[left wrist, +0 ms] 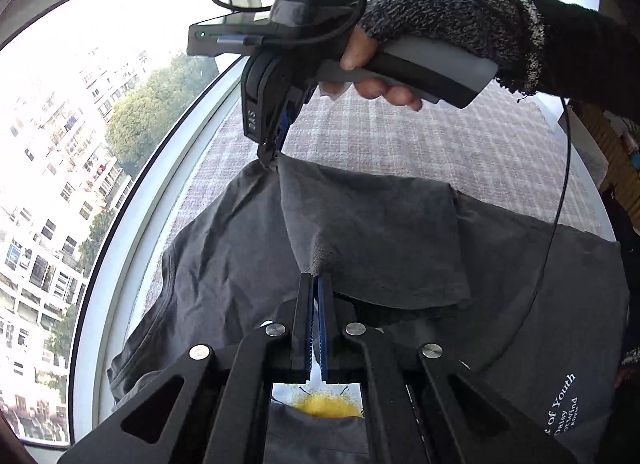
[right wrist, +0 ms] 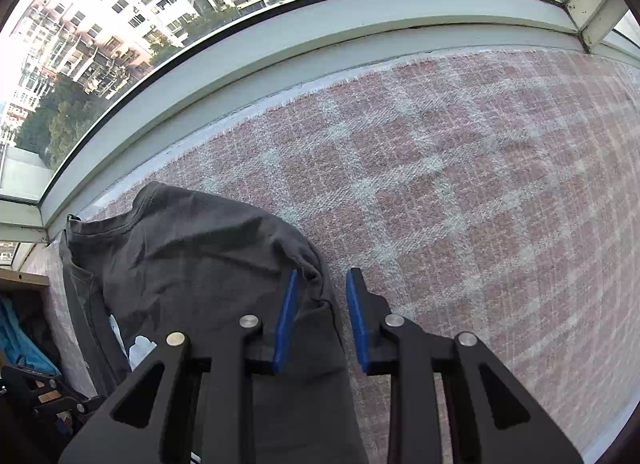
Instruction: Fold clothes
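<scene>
A dark grey T-shirt [left wrist: 224, 248] lies on a pink plaid blanket [left wrist: 420, 136], with one sleeve folded over its body. White lettering [left wrist: 564, 404] and a yellow print [left wrist: 326, 408] show on it. My left gripper [left wrist: 316, 278] is shut on the near edge of the folded part. My right gripper [left wrist: 269, 158], held by a hand in a grey knit glove, points down onto the shirt's far corner. In the right wrist view the right gripper [right wrist: 322, 274] has its blue pads apart. A ridge of the T-shirt [right wrist: 192, 264] lies between them, against the left pad.
A white window sill [right wrist: 280, 60] and glass run close along the blanket's [right wrist: 460, 184] far edge. A black cable [left wrist: 560, 192] hangs from the right gripper across the shirt. Wooden furniture [left wrist: 616, 168] stands at the right.
</scene>
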The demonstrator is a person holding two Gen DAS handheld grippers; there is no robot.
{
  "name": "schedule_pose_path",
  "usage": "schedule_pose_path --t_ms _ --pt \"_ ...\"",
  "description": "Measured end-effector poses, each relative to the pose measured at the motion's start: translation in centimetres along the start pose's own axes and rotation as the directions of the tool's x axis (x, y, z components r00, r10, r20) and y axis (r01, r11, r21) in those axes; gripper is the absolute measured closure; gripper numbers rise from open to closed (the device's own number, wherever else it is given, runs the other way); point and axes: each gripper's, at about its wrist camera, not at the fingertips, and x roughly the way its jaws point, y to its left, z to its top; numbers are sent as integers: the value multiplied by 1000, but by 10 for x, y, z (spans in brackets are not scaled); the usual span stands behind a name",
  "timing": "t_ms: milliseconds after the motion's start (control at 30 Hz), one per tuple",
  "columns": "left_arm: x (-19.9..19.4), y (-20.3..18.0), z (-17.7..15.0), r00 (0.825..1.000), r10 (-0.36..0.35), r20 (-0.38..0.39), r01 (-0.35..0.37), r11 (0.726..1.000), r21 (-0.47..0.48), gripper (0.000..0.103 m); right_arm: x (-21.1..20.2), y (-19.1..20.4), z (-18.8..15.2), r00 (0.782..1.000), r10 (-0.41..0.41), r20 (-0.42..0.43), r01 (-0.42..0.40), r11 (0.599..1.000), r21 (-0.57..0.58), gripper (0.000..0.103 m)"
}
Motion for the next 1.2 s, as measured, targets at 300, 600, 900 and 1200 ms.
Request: schedule_pose_path --t_ms 300,600,900,1200 --pt "38 26 -16 995 -20 -96 13 997 -73 101 -55 -24 -76 989 125 85 -104 971 -215 73" --pt "1 -3 -15 997 -70 -28 67 992 -109 100 -8 -13 -108 991 77 111 -48 969 -242 81" --pt "53 -84 6 954 -268 -136 272 962 11 92 28 -31 -150 987 155 -35 -159 968 -194 81" --pt "-9 -104 -24 966 -162 -203 162 987 -18 85 -94 -105 -262 927 227 299 -192 971 -140 75"
